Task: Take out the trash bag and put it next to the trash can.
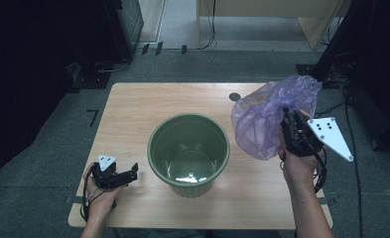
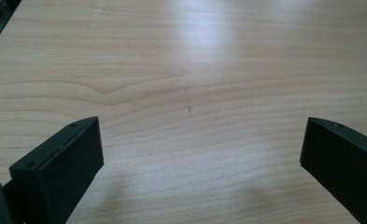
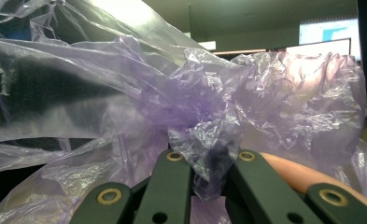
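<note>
The right gripper (image 1: 288, 119) has its jaws pinched together on a bunched fold of the purple bag (image 1: 269, 116). In the right gripper view the crumpled film (image 3: 209, 158) is squeezed between the two jaw links and billows up and out to both sides, and a finger (image 3: 293, 175) lies along the gripper just right of the jaws. From the high view the bag hangs as a loose, puffed mass over the table's (image 1: 133, 114) far right part, with its top reaching past the back edge and its left side near the bin (image 1: 188, 151) but apart from it. The right hand (image 1: 296, 166) sits close to the table's right edge, so there is little board left on that side; the open room lies to the left, toward the bin.

The left gripper (image 1: 128, 174) is low at the near left corner, its jaws standing wide apart with nothing between them. In the left gripper view bare wood (image 2: 190, 93) spreads ahead of the jaws, and the table edge cuts across the top left corner. The left hand (image 1: 100, 196) is close to the near edge.

The green bin stands upright near the table's middle, mouth open, between the two grippers. Wood runs clear behind it to the back edge and to its left.
</note>
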### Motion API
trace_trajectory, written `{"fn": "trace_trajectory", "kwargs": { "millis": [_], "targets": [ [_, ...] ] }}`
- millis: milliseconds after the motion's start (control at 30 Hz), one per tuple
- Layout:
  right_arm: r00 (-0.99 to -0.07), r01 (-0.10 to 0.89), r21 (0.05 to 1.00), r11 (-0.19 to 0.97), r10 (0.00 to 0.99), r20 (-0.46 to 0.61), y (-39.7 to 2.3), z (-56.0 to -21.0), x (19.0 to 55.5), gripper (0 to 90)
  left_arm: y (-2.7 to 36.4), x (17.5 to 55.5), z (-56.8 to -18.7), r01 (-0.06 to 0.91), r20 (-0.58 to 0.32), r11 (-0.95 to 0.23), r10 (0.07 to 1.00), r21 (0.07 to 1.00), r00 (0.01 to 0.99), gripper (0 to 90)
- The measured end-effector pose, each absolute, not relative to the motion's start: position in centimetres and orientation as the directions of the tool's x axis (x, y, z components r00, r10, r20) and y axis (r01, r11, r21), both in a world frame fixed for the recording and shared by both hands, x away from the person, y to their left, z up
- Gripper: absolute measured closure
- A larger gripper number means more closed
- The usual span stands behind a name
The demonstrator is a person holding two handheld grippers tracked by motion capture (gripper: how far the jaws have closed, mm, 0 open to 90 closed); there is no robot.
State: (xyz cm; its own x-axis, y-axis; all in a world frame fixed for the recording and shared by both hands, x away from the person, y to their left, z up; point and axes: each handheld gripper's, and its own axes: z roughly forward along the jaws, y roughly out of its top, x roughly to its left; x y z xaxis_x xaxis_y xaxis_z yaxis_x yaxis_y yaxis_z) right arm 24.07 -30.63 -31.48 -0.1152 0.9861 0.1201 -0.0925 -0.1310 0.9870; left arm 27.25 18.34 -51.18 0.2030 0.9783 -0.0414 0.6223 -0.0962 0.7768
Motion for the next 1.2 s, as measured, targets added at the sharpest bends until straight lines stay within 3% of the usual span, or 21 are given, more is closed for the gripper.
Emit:
{"fn": "trace_trajectory", "kwargs": {
  "millis": [767,1033,1200],
  "targets": [
    [-0.123,0.033,0.989,-0.141,0.982,0.144,-27.8,-38.8,30.5,89.9,17.9,27.4,-51.9,0.684,-0.030,-0.155,0.968,0.713,0.250,0.0],
    [-0.052,0.044,0.982,-0.181,0.982,0.183,-25.4,-39.6,33.5,89.8,17.6,27.4,-51.9,0.686,-0.006,-0.176,0.967,0.706,0.254,0.0],
    [-0.162,0.014,0.970,-0.242,0.957,0.241,-24.4,-39.7,34.3,83.7,17.7,27.3,-51.9,0.683,-0.015,-0.171,0.966,0.711,0.258,0.0]
  ]
}}
